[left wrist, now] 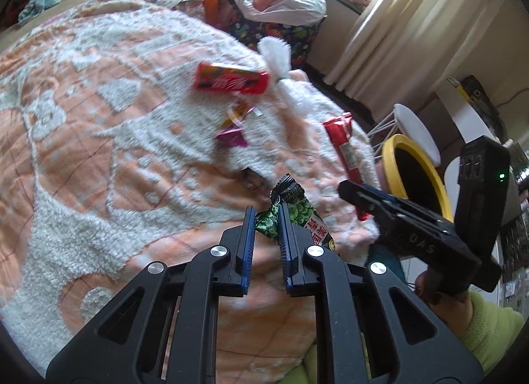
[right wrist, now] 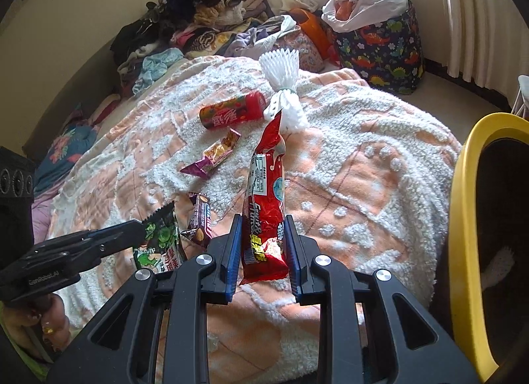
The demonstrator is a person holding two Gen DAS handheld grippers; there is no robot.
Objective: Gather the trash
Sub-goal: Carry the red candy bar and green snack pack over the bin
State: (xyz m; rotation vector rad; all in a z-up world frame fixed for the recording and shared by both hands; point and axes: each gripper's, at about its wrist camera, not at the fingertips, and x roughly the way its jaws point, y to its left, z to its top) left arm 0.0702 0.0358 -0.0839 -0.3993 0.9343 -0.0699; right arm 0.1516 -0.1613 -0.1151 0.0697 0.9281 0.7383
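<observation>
My left gripper (left wrist: 267, 215) is shut on a green snack wrapper (left wrist: 299, 210), held just above the orange-and-white blanket (left wrist: 99, 152); the same wrapper (right wrist: 158, 242) shows at lower left in the right wrist view. My right gripper (right wrist: 263, 230) is shut on a long red snack packet (right wrist: 266, 199), which stands upright between its blue pads. That red packet (left wrist: 344, 149) and the right gripper (left wrist: 350, 190) appear at right in the left wrist view. On the blanket lie a red box (right wrist: 233, 114), a gold-and-purple wrapper (right wrist: 211, 157), a small purple wrapper (right wrist: 200, 220) and white foam netting (right wrist: 284, 86).
A yellow-rimmed bin (right wrist: 469, 218) stands at the bed's right edge, also seen as the bin (left wrist: 416, 179) behind the right gripper. A dinosaur-print basket (right wrist: 383, 50) with a white bag sits by the curtain. Piled clothes (right wrist: 185, 27) crowd the bed's far end. A white stool (left wrist: 416, 133) stands beyond the bin.
</observation>
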